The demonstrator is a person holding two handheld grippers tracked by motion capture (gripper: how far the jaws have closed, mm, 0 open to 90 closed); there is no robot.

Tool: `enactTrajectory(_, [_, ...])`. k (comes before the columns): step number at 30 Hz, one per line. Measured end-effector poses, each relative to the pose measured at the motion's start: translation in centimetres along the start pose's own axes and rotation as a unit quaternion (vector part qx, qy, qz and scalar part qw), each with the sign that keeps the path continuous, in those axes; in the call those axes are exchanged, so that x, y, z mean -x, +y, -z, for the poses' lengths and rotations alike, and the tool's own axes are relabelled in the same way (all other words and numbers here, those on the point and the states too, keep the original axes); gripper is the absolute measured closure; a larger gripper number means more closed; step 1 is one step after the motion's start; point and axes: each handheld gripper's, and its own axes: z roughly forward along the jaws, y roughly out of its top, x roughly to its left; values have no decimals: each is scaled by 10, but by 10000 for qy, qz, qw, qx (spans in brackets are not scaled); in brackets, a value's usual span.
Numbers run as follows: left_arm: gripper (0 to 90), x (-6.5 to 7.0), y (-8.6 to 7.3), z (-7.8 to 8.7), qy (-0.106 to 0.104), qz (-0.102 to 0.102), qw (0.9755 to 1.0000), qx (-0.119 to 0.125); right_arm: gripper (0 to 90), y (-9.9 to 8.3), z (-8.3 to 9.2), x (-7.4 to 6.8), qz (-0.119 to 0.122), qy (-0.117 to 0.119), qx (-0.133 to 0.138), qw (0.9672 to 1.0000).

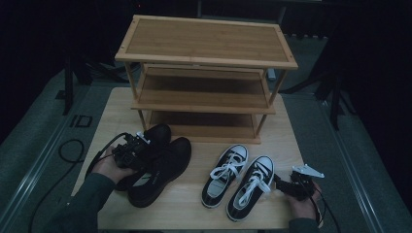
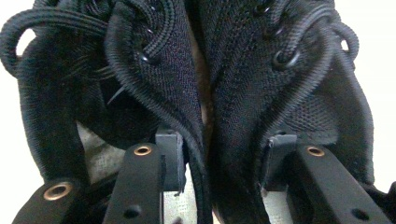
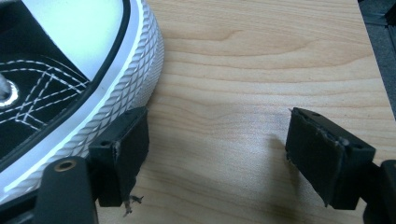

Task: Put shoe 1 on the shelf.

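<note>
Two black lace-up shoes (image 1: 165, 170) lie side by side on the left of the wooden table (image 1: 286, 145). My left gripper (image 1: 141, 145) reaches into them from the left. In the left gripper view one jaw sits inside each shoe, and the pads (image 2: 170, 158) press the two adjoining collars (image 2: 205, 116) together. A pair of black-and-white sneakers (image 1: 238, 182) lies to the right. My right gripper (image 1: 279, 183) rests on the table beside the right sneaker, open (image 3: 217, 154). Its left pad touches the ribbed white rubber edge (image 3: 116, 93), and bare wood lies between the jaws.
A three-tier bamboo shoe rack (image 1: 206, 41) stands at the back of the table, right behind the black shoes. The table's right edge is close to my right hand. Cables (image 1: 68, 150) trail over the grey floor on the left.
</note>
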Motion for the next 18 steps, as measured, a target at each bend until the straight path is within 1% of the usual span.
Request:
enactTrajectory(2, [629,1,0,0,19,-3,10000,10,213,0,0,0,0,0,0,10000])
enactTrajectory(4, [681,1,0,0,-27,-34,10000,-1,213,0,0,0,0,-1,0,10000])
enactTrajectory(7, [740,1,0,0,-6,-14,10000,-15,213,0,0,0,0,-1,-2,10000])
enactTrajectory(8, [760,1,0,0,15,18,10000,-8,213,0,0,0,1,-1,-2,10000])
enactTrajectory(10, [799,2,1,0,32,17,10000,-18,213,0,0,0,1,-1,0,10000])
enactTrajectory(11, [820,2,1,0,98,-5,9999,-26,213,0,0,0,0,0,-1,10000])
enactTrajectory(15, [837,3,1,0,166,-55,9998,-36,213,0,0,0,0,0,0,10000])
enactTrajectory(18, [842,4,1,1,202,-56,9998,-35,213,0,0,0,-1,1,0,10000])
